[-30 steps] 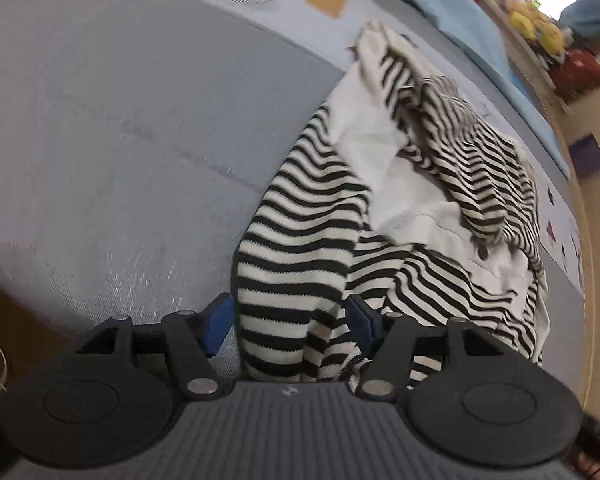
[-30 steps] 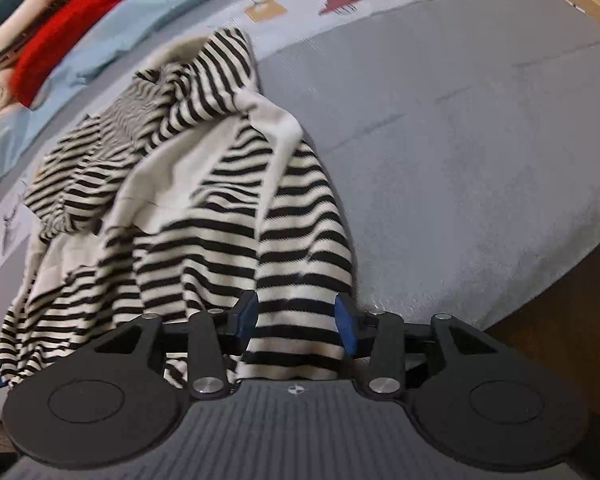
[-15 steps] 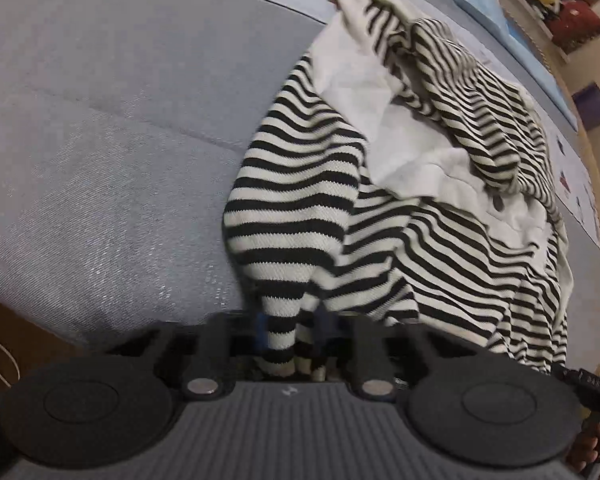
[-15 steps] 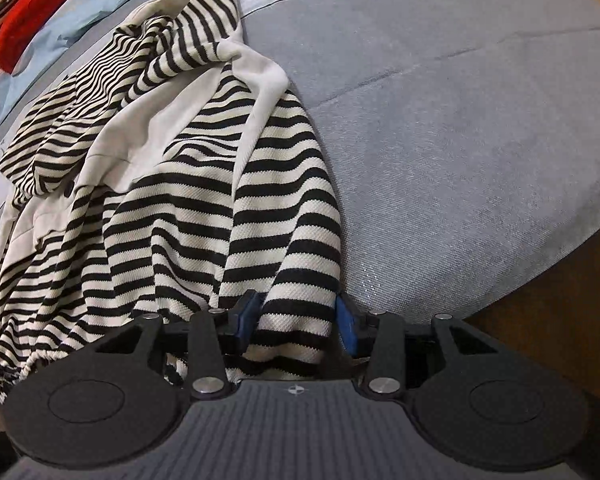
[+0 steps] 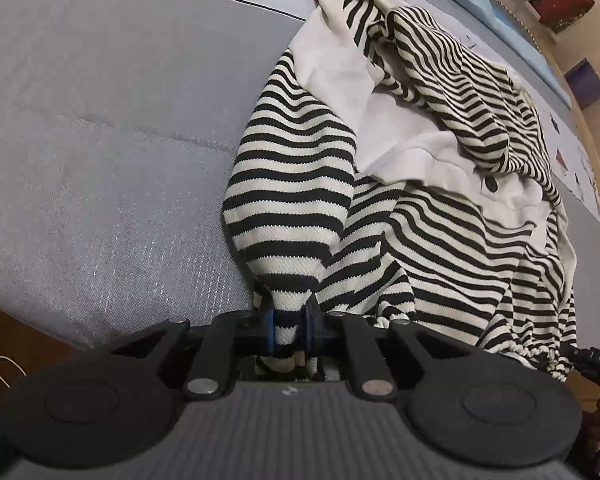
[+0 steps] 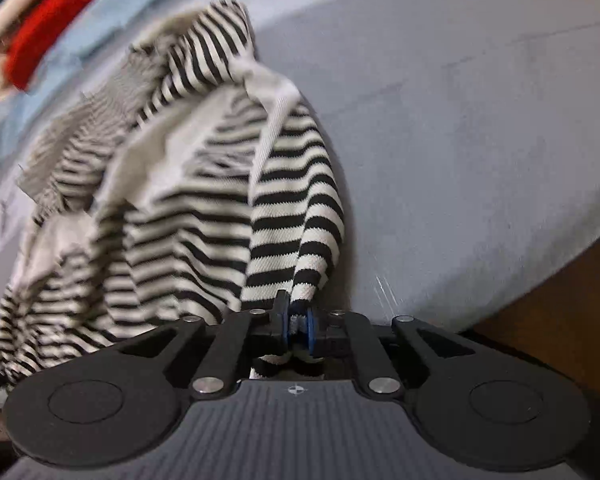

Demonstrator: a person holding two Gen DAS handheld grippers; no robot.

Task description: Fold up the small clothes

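White letters "DAS" stood on a black device (image 5: 594,363) at the 4 o'clock edge of the left wrist view; any further characters were cut off. A small crosshair mark (image 6: 296,390) stood on the right hand-held gripper's ribbed body.

Soft, even indoor light is seen in both views, no harsh shadows. Some sparkle is picked up on the grey woven bed cover (image 5: 100,208) at near left. The black-and-white striped knit garment (image 6: 188,216) is smeared by motion blur in the right wrist view. Edges are bent by fisheye.
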